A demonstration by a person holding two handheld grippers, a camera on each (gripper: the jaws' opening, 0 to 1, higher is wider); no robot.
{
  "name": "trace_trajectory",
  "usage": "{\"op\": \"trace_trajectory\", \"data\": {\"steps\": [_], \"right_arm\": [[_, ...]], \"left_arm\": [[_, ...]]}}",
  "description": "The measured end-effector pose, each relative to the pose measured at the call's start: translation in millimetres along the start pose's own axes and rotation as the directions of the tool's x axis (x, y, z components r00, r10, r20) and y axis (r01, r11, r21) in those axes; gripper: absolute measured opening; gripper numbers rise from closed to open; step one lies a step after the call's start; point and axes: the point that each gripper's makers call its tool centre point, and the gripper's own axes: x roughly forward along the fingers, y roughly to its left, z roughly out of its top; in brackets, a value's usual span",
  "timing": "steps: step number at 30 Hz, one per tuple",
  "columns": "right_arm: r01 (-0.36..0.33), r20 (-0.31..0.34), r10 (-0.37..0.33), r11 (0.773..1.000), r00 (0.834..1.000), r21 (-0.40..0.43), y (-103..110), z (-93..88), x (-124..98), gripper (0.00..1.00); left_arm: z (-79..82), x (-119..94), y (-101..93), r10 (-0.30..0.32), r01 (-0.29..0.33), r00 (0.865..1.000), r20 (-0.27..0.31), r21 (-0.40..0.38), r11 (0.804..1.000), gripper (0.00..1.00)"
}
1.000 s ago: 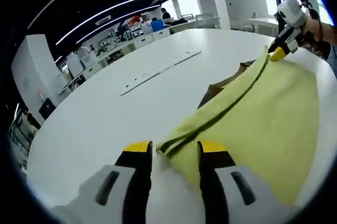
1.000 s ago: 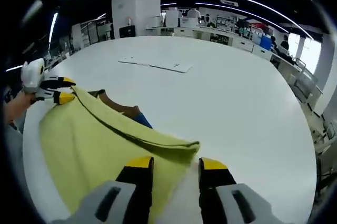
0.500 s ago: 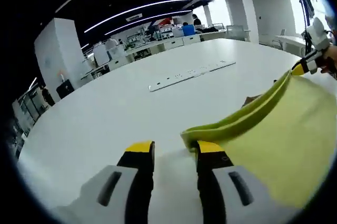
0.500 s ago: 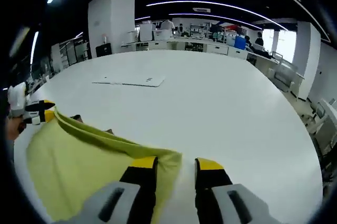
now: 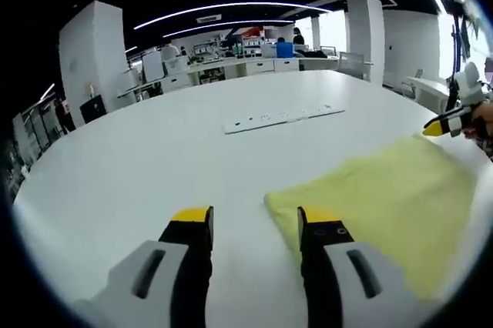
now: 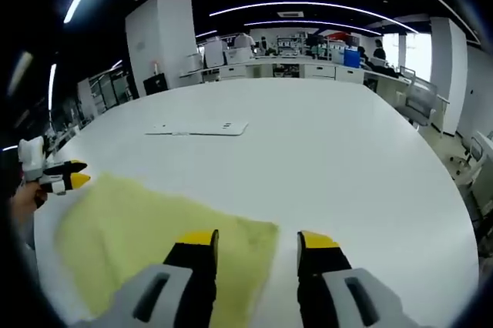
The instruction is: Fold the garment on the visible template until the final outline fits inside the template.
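Note:
A yellow garment (image 5: 381,205) lies flat on the white table (image 5: 169,158), folded over so that nothing shows beneath it. My left gripper (image 5: 256,219) stands open, one corner of the cloth just beside its right jaw. In the right gripper view the same yellow garment (image 6: 146,235) spreads to the left, and my right gripper (image 6: 257,240) is open with the cloth's near corner between its jaws, not held. Each gripper appears in the other's view: the right gripper (image 5: 447,122) at the cloth's far corner, the left gripper (image 6: 65,180) by the opposite corner.
A flat white strip (image 5: 281,117) lies on the table beyond the cloth, also seen as the white strip (image 6: 199,128). Desks, shelves, pillars and people stand in the background past the table's far edge. A hand (image 6: 23,197) holds the left gripper.
Both grippers have let go of the raised yellow fold and opened. The cloth has dropped flat, covering the brown and blue parts seen a second ago.

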Motion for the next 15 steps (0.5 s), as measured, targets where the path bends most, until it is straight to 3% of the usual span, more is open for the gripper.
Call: {"op": "trace_trajectory", "data": {"steps": [3, 7, 11, 15], "right_arm": [[-0.018, -0.017, 0.018, 1.000, 1.000, 0.000, 6, -4.9, -10, 0.42], [-0.056, -0.028, 0.055, 0.998, 0.998, -0.009, 16, -9.2, -24, 0.49], [-0.099, -0.028, 0.098, 0.995, 0.995, -0.020, 24, -11.1, -37, 0.56], [-0.125, -0.047, 0.123, 0.991, 0.991, -0.047, 33, -18.5, -53, 0.60]], "left_arm": [[2.3, -12, -6.2, -0.036, 0.036, 0.999, 0.030, -0.003, 0.999, 0.49], [-0.7, -26, -11.7, -0.074, 0.074, 0.997, 0.027, 0.011, 0.997, 0.59], [-4.9, -45, -22.7, -0.142, 0.140, 0.990, 0.019, 0.073, 0.987, 0.63], [-7.4, -62, -33.6, -0.208, 0.206, 0.978, 0.032, 0.045, 0.977, 0.67]]}}
